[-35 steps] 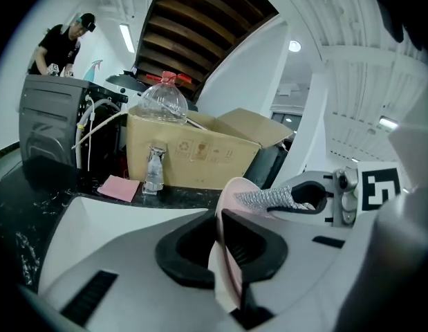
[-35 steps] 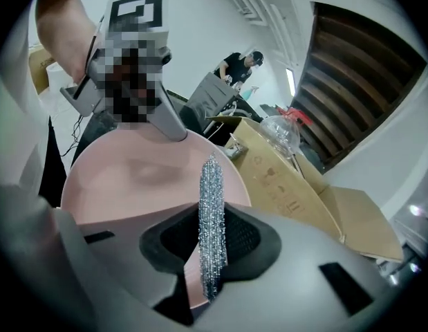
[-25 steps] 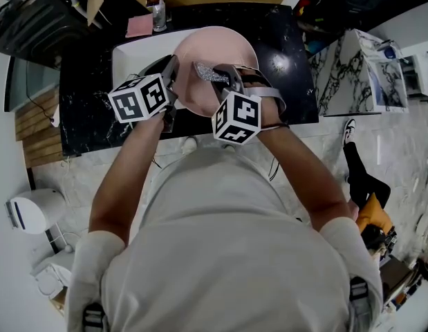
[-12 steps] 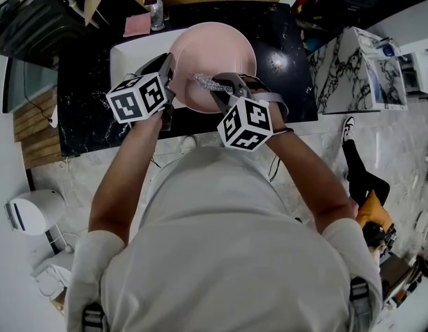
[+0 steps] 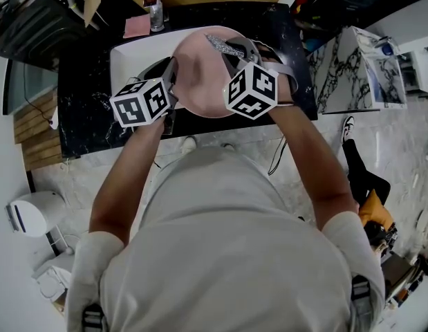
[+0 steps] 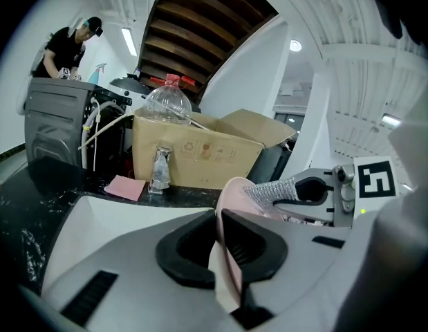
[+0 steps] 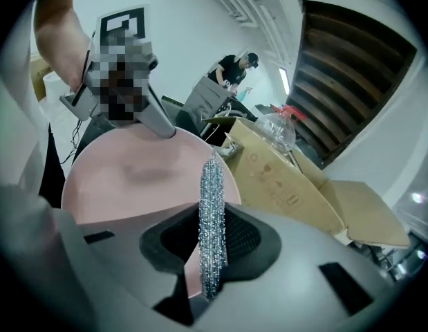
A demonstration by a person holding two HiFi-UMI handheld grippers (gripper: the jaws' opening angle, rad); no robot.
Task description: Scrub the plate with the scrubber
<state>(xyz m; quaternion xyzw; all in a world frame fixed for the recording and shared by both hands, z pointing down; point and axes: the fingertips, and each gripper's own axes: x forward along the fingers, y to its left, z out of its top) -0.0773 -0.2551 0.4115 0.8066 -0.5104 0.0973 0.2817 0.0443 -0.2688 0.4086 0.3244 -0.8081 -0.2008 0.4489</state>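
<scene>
The left gripper (image 6: 219, 244) was pinching the near-left rim of the pink plate (image 5: 200, 81), held over the white sink (image 5: 127, 57). The right gripper (image 7: 212, 254) was clamped on the silver mesh scrubber (image 7: 211, 199), at the plate's far edge and apparently touching it. Scrubbing was judged under way. No soil showed on the plate's face, so the remaining work could not be gauged. Beyond the black worktop (image 5: 89, 116), a cardboard box (image 6: 193, 151) bore a recycling symbol and handling icons; no brand was legible.

Left gripper (image 6: 219, 244) clamped on the pink plate (image 6: 236, 194)
A silver scrubber (image 6: 269, 191), held by the right gripper (image 6: 300, 191), sits at the plate's far rim.
</scene>
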